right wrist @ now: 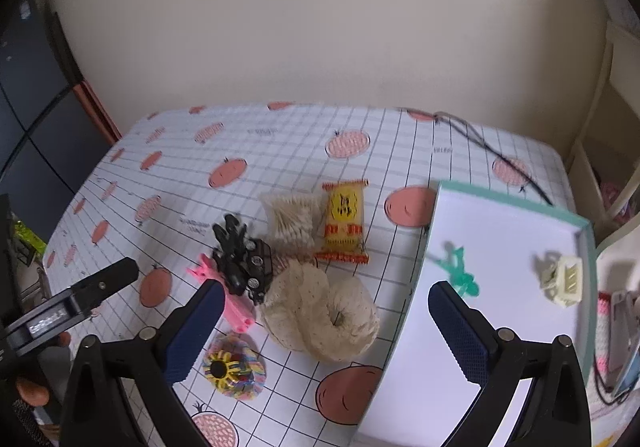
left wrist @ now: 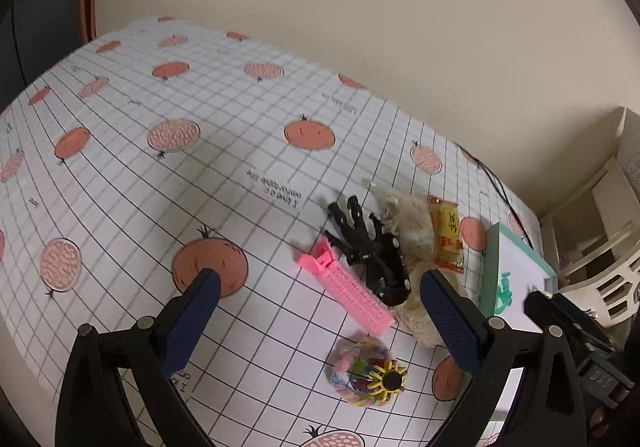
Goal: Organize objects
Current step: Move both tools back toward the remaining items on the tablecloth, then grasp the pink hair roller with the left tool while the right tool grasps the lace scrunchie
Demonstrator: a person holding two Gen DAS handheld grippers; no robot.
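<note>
Both jaws wide, holding nothing. Left gripper nearer the pile: pink hair clip just ahead between the fingers, long axis from 10 to 4 o'clock, black claw clip touching it at 1. Right gripper over the beige scrunchie, white tray at 2.

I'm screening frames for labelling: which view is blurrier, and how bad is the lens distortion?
Right wrist view: softer, the cream clip and green clip in the tray look smeared. Left wrist view: sharper, the pink clip is crisp. Both: strong fisheye bending of the tablecloth grid, dark corners, even lighting without glare.
</note>
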